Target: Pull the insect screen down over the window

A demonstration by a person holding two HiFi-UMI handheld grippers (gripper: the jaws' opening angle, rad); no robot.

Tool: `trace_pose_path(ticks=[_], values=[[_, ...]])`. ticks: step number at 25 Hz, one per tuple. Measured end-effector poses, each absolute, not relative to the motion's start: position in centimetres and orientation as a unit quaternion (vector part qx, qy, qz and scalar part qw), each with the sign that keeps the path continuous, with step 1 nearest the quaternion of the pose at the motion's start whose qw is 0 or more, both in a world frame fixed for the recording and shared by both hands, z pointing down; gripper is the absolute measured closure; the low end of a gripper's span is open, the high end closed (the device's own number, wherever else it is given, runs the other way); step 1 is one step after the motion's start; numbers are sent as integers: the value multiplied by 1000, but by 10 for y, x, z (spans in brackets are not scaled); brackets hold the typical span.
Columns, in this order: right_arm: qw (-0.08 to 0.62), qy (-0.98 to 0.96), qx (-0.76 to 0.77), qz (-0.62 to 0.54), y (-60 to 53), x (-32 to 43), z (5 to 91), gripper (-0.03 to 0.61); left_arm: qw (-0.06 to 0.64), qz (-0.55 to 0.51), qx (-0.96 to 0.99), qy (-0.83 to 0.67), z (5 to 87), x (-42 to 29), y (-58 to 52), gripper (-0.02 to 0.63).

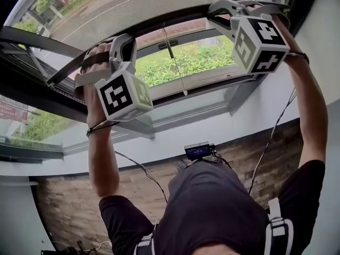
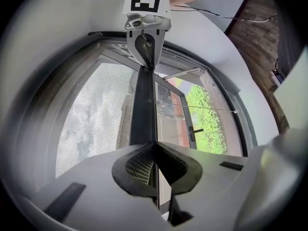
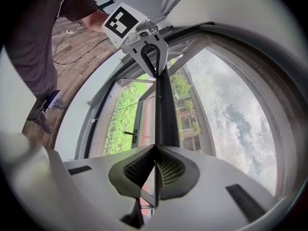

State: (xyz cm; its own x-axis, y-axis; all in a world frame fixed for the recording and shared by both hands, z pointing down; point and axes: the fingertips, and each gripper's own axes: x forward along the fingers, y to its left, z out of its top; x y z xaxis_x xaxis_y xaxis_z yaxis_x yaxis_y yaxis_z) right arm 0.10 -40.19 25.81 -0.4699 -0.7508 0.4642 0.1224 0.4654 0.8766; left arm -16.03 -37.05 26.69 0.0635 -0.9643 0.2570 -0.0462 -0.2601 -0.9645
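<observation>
Insect screen of fine grey mesh point(image 2: 91, 114) is partly drawn: it covers one side of the window opening and ends at its dark pull bar point(image 2: 143, 109), which runs across the opening. Beyond the bar the pane is unscreened, showing a green hedge point(image 2: 209, 114) and a black window handle point(image 2: 195, 131). A thin cord point(image 2: 197, 107) stretches across that part.

Left gripper point(image 2: 155, 146): jaws pressed together on the thin edge of the dark pull bar. Right gripper point(image 3: 155, 148): jaws likewise clamped on the same edge, further along the bar. Head view: both arms raised overhead, grippers well apart.
</observation>
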Motion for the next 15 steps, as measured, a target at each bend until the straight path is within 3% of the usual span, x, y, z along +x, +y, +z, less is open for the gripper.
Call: trace_pose_path(ticks=[15], values=[[509, -743, 168, -400, -403, 1, 369, 557, 355, -553, -648, 385, 375, -162, -369, 594]])
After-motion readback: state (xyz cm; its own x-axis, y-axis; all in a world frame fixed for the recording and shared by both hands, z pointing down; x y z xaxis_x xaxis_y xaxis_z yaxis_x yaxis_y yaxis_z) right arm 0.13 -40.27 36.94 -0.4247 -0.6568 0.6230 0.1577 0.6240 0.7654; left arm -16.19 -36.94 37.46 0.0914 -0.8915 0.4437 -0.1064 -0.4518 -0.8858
